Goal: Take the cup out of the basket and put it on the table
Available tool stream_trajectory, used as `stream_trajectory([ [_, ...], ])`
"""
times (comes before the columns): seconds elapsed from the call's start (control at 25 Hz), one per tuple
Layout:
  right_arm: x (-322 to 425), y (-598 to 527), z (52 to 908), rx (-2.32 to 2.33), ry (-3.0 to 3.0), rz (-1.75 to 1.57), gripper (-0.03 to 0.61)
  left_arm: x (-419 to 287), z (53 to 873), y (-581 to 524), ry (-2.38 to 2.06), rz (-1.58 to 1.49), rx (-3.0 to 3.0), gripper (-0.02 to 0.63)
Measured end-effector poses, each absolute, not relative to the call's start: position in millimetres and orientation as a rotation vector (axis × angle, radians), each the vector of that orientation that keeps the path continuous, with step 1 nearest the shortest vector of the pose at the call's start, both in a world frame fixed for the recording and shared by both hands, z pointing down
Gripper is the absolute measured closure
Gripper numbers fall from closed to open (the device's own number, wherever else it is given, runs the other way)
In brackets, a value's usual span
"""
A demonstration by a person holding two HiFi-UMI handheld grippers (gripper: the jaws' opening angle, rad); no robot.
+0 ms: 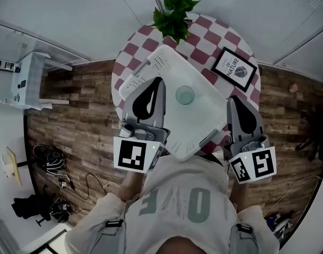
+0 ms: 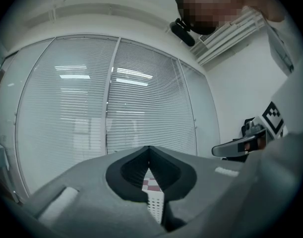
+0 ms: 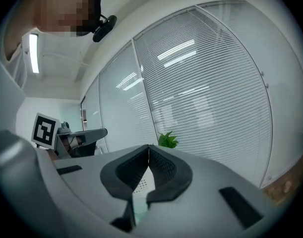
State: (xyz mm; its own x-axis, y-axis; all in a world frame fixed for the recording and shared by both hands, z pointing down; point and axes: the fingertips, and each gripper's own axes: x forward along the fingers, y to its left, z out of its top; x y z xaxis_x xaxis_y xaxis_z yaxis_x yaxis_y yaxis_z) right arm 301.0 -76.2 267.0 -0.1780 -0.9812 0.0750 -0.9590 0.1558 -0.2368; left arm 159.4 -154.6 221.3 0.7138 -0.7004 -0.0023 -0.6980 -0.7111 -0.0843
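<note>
Head view: checkered round table (image 1: 203,33) on wood floor (image 1: 82,115). Held level, the left gripper (image 1: 159,81) and right gripper (image 1: 231,99) pinch 2 sides of the basket (image 1: 203,112).

Left gripper (image 2: 149,148) pointing level, jaw tips meeting up top, and there's the basket (image 2: 156,207), its white perforated wall pinched in the slit between the pads and running down to the bottom edge. A scrap of red-and-white checked cloth (image 2: 152,184) peeks through just above it. Behind, a wall of white blinds (image 2: 116,108). Over at the right edge, the right gripper (image 2: 230,148) side-on, its marker cube (image 2: 273,118) above it
</note>
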Motion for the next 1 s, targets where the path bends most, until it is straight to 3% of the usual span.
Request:
stream_trajectory([
  [0.28, 223, -126, 283, -1.722, 2.535, -0.478, 0.555, 85, 255, -200, 1.318, -0.027, -2.881, 0.611],
  [0.36, 203, -135, 293, -1.616, 2.653, -0.552, 0.397, 62, 264, -205, 1.396, 0.008, -2.892, 0.611],
  [0.44, 189, -144, 311, -1.613, 2.813, -0.547, 0.347, 45, 272, -208, 1.441, 0.011, -2.896, 0.611],
  [0.68, 157, -147, 387, -1.577, 3.506, -0.443, 0.348, 31, 287, -216, 1.41, -0.01, -2.908, 0.611],
  [1.0, 144, -134, 478, -1.177, 4.071, -0.683, 0.39, 15, 300, -235, 1.422, 0.007, -2.899, 0.611],
])
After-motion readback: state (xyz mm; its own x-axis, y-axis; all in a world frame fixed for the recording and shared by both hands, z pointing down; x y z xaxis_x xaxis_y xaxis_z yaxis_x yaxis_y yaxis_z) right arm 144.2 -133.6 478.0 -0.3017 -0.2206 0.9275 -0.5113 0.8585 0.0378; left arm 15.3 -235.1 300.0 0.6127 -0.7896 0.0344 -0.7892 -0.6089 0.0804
